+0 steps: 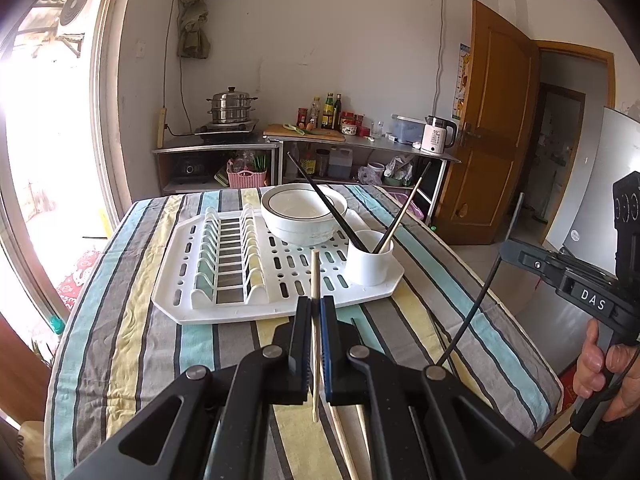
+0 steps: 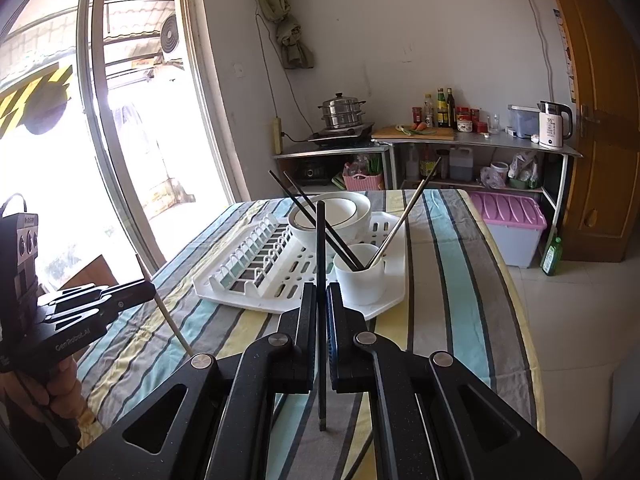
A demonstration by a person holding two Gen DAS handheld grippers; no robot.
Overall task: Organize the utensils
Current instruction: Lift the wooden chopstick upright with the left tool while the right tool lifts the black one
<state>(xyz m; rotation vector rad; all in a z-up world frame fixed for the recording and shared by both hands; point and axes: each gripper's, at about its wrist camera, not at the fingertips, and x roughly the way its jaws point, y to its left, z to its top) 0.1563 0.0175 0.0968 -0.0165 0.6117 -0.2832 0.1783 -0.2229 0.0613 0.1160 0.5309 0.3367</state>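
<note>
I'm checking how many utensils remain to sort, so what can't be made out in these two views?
- Left wrist view: loose chopsticks on the tablecloth, largely hidden under the left gripper.
- Both views: lower ends of the chopsticks inside the white cup, hidden by its wall.
- Right wrist view: the bowl's inside.

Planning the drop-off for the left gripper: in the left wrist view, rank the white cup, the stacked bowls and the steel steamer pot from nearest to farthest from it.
1. White cup, on the drying rack's near right corner.
2. Stacked bowls, behind the cup, at the rack's far side.
3. Steel steamer pot, on the counter against the far wall, left.
</note>
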